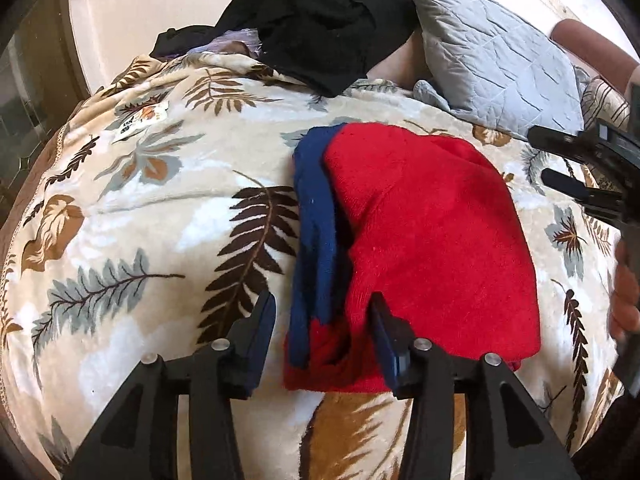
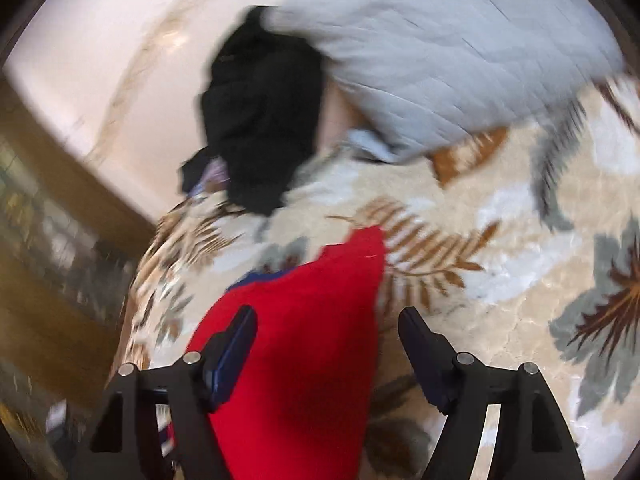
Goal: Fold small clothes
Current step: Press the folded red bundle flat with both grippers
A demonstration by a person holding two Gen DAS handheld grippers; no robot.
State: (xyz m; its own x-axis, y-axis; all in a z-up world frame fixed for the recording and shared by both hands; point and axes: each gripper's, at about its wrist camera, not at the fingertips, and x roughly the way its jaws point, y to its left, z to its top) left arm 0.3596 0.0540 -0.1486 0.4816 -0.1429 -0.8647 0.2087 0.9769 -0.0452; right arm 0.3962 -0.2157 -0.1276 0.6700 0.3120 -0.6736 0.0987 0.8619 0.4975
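A red garment (image 1: 432, 248) with a navy blue part (image 1: 316, 240) along its left side lies folded on the leaf-patterned blanket (image 1: 140, 200). My left gripper (image 1: 324, 312) is open, its fingers straddling the garment's near left corner, holding nothing. My right gripper (image 1: 560, 160) shows at the right edge of the left wrist view, open, above the blanket beside the garment. In the blurred right wrist view the right gripper (image 2: 328, 324) is open above the red garment (image 2: 304, 344), holding nothing.
A black clothes pile (image 1: 320, 20) lies at the far side of the blanket, also in the right wrist view (image 2: 260, 120). A grey quilted pillow (image 1: 488, 56) lies at the back right. A cream headboard (image 1: 132, 8) stands behind. The bed's edge falls away at the left.
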